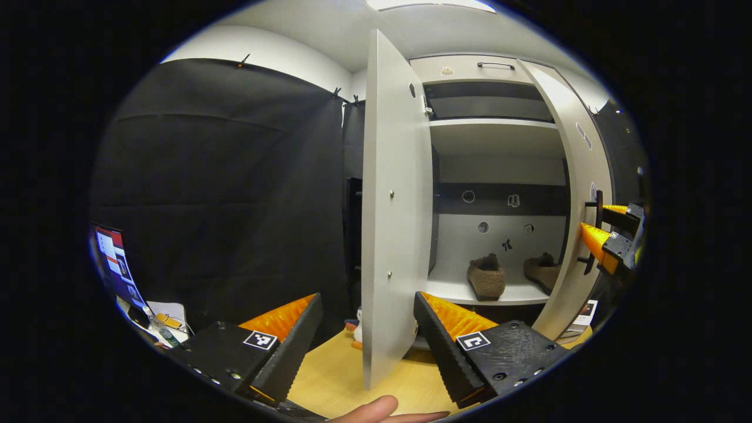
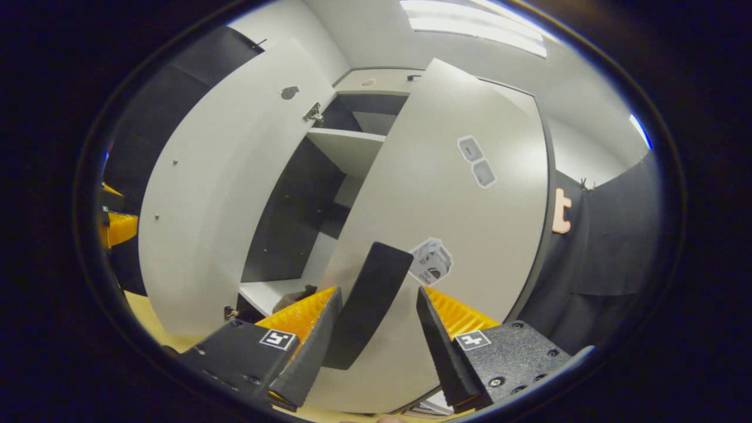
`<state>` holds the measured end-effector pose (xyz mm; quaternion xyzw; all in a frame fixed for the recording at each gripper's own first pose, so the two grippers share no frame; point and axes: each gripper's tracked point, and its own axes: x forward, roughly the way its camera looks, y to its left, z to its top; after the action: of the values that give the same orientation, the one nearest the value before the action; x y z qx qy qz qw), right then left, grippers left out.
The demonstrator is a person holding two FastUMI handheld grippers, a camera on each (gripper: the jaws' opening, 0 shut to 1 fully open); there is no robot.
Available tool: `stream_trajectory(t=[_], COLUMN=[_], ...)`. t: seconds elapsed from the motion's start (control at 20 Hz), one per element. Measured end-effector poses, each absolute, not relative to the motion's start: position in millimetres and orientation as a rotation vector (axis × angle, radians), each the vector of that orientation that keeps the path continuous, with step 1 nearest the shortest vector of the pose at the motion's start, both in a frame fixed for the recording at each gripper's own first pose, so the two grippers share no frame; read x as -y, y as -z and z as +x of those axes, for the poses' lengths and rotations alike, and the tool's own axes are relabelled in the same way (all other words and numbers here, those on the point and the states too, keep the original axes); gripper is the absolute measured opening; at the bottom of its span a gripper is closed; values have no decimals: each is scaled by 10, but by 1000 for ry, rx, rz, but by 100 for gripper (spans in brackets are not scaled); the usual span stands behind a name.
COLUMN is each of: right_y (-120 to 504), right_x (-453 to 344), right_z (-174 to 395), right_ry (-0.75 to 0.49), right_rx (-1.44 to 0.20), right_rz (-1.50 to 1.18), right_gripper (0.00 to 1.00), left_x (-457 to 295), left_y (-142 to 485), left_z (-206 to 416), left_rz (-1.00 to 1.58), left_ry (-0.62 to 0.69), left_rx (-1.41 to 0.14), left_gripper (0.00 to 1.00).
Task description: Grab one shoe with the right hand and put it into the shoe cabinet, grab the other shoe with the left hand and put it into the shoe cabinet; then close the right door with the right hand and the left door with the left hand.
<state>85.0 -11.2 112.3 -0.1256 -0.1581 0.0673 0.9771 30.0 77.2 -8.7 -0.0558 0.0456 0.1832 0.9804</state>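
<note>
In the left gripper view two brown fuzzy shoes (image 1: pixel 486 276) (image 1: pixel 543 271) stand side by side on the cabinet's lower shelf (image 1: pixel 458 291). The left door (image 1: pixel 393 205) stands wide open, edge-on, with my left gripper (image 1: pixel 367 329) open just before its lower edge. The right door (image 1: pixel 578 194) is partly swung in, and my right gripper (image 1: pixel 611 235) is at its black handle (image 1: pixel 593 232). In the right gripper view my right gripper (image 2: pixel 379 294) is open with the handle (image 2: pixel 367 305) between its fingers, close to the left one. A bit of shoe (image 2: pixel 294 296) peeks past the right door (image 2: pixel 458 223).
A monitor (image 1: pixel 114 264) and small desk items sit at the lower left. The floor (image 1: pixel 335 376) is light wood. An upper shelf (image 1: pixel 490 123) spans the cabinet. Papers or a box (image 1: pixel 581 317) lie by the right door's foot. A thumb (image 1: pixel 382 411) shows at the bottom.
</note>
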Motion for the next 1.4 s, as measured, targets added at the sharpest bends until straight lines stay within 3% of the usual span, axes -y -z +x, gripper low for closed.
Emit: stream_trajectory(t=[0.3, 0.6, 0.65, 0.95, 1.2, 1.4], right_y=[-953, -939, -918, -856, -806, -688], right_x=[-201, -211, -195, -172, -271, -354], right_z=[949, 976, 954, 797, 665, 556], right_ry=[-151, -108, -103, -58, -31, -25], right_rx=[260, 226, 220, 215, 215, 192], right_rz=[-301, -278, -284, -285, -347, -405], right_gripper=[82, 88, 84, 84, 84, 84], left_x=[-847, -857, -852, -905, -704, -738], left_y=[101, 91, 84, -30, 345, 261], left_z=[304, 270, 284, 434, 621, 621], left_rz=[-87, -97, -102, -194, -194, -107], left_ry=[-398, -398, -395, -445, -340, -329], left_rx=[-55, -52, -46, 54, -112, -79], left_gripper=[95, 95, 95, 95, 95, 93])
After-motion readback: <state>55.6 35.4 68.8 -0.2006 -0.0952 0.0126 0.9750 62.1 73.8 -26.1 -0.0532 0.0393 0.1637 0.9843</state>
